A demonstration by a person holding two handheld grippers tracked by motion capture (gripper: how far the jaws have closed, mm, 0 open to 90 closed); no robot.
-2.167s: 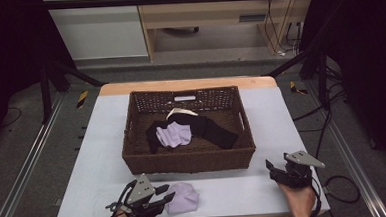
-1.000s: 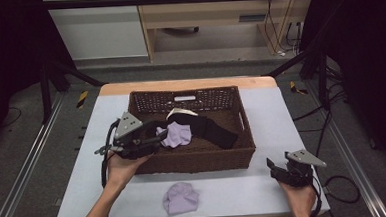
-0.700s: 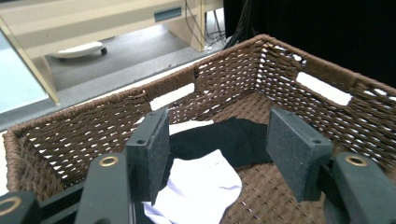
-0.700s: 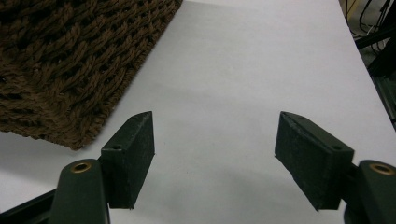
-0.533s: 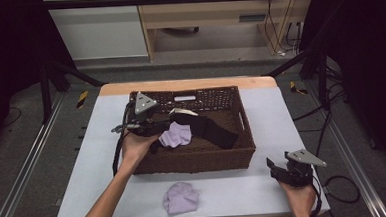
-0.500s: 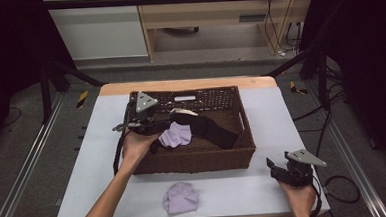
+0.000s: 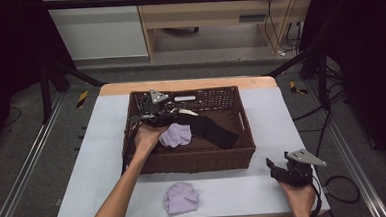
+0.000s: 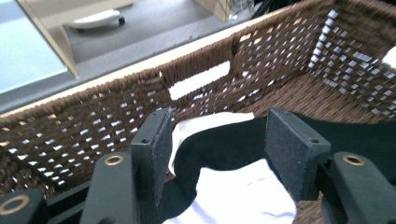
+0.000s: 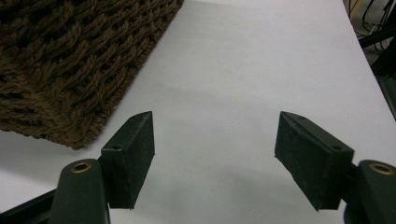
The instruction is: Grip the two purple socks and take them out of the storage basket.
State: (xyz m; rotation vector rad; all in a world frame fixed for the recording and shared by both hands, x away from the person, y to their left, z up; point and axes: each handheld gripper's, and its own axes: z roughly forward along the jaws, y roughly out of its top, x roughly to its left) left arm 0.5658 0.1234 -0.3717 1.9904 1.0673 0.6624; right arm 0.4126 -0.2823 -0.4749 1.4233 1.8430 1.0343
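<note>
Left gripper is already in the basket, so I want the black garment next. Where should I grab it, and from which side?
Probably the near left end of the black garment, where it humps over the lavender cloth. Come straight down from above: the open left gripper already straddles that fold, and the basket walls block side approaches.

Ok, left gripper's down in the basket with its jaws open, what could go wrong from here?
The left gripper straddles the black garment where it overlaps the lavender cloth and a cream piece, so closing may grab more than one. It is also near the basket wall, so a jaw may snag the weave.
</note>
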